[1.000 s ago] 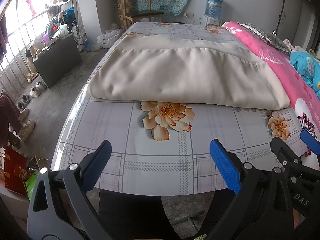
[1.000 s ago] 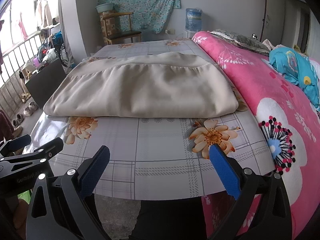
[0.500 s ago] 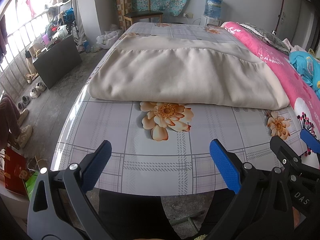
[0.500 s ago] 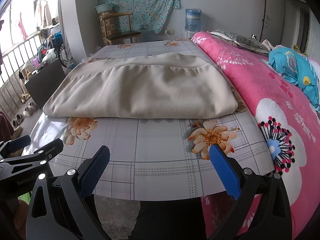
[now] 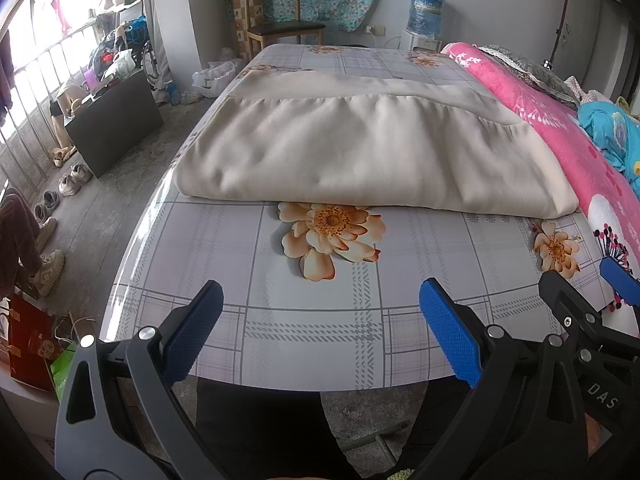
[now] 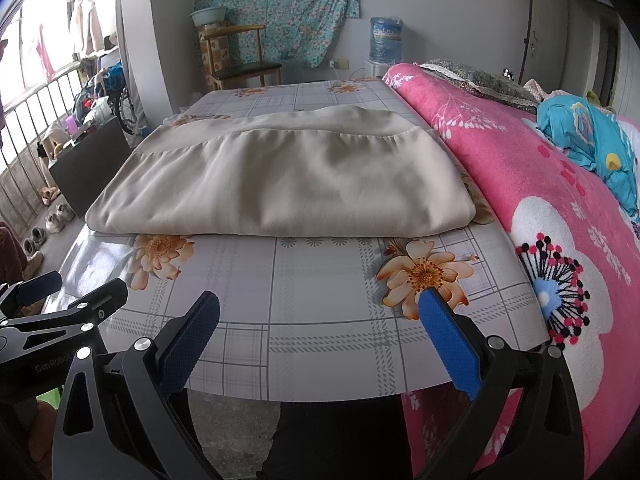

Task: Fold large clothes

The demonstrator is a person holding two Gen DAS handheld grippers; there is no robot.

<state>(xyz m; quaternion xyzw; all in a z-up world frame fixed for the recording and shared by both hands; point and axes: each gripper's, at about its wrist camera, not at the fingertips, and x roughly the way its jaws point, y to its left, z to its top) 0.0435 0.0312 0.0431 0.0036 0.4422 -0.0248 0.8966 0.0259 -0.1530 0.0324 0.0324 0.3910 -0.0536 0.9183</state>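
Home bedroom: pink blanket (image 6: 520,184), chair (image 5: 280,32), shoes (image 5: 72,178) on floor.

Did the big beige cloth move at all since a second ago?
No. The beige cloth keeps its front fold just covering the top of the orange flower printed on the table cover, as before.

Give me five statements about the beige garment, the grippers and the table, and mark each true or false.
1. The beige garment lies folded on the floral table. True.
2. The left gripper is clamped on the garment. False: it is open, short of the cloth.
3. The right gripper is open and empty. True.
4. The pink blanket lies on top of the garment. False: it lies beside it.
5. A water bottle stands on the table. False: it stands by the far wall.
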